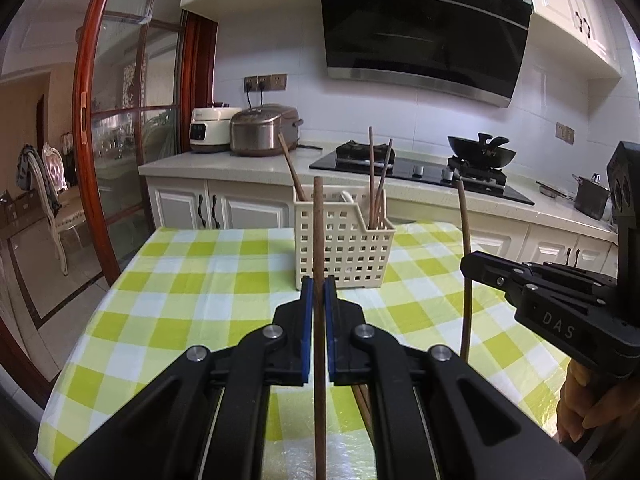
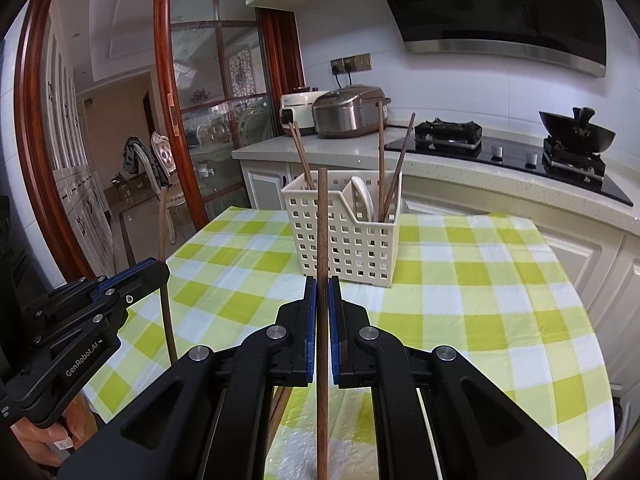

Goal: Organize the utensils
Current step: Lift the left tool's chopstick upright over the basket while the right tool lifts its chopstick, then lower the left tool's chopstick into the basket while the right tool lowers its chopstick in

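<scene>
The left gripper [image 1: 319, 292], black with blue pads, has its jaws pressed onto a long brown wooden chopstick [image 1: 319, 240] that stands almost upright between the pads, its upper end rising above the fingertips and its lower end running down out of view. The right gripper [image 2: 321, 294], of the same black build with blue pads, pinches a second brown wooden chopstick [image 2: 322, 232] in the same near-upright way. Both grippers are above the near part of a table covered with a green, yellow and white checked cloth [image 1: 180, 280]. Each gripper appears at the edge of the other's view, holding its stick. At the far middle of the table stands a cream perforated plastic utensil basket [image 1: 344, 240] with an inner divider; several brown chopsticks [image 1: 376, 176] lean in its compartments, and a white spoon-like item [image 2: 366, 198] sits in the right one. More brown sticks lie on the cloth under the grippers, largely hidden. Beyond the table, a pale counter carries a metallic rice cooker [image 1: 264, 130], a white cooker [image 1: 210, 128], a black gas hob [image 1: 420, 172] and a black wok [image 1: 482, 152].
</scene>
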The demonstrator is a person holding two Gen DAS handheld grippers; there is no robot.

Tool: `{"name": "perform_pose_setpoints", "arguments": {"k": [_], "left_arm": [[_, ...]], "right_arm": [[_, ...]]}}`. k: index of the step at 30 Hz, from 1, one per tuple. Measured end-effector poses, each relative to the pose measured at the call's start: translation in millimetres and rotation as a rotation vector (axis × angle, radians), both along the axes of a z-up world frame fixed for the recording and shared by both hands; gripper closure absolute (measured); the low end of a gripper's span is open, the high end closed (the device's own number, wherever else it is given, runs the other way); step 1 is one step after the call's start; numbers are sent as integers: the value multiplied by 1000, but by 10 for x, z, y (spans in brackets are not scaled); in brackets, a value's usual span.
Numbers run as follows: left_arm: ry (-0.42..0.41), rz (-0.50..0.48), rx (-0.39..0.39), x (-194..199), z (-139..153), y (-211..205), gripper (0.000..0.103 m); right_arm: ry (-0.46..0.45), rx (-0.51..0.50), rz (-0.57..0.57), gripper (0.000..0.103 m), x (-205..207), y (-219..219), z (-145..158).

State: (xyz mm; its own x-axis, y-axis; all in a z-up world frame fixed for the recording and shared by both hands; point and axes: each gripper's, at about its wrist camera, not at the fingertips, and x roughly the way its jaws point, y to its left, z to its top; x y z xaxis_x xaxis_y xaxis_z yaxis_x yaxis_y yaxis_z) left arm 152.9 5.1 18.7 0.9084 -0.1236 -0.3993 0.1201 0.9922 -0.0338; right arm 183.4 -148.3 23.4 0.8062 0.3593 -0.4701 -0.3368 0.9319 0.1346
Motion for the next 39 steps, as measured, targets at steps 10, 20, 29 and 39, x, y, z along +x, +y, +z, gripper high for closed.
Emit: {"name": "perform_pose_setpoints", "arguments": {"k": [10,20,29,39], "left_arm": [[-21,-2,-3,-23,53,10,97],[-27,-11,-4,56,84,30,97],[-45,-35,5,158,178,-13,97],[-74,-68,13,423,420,-57,97]], "right_arm": [[-18,9,-9,97,-36,-42,52],[-23,16,-14,97,22,-52,86],[-50,7,-10,97,118,-27,187],[-89,15,-18,97,503,-140,471]]}}
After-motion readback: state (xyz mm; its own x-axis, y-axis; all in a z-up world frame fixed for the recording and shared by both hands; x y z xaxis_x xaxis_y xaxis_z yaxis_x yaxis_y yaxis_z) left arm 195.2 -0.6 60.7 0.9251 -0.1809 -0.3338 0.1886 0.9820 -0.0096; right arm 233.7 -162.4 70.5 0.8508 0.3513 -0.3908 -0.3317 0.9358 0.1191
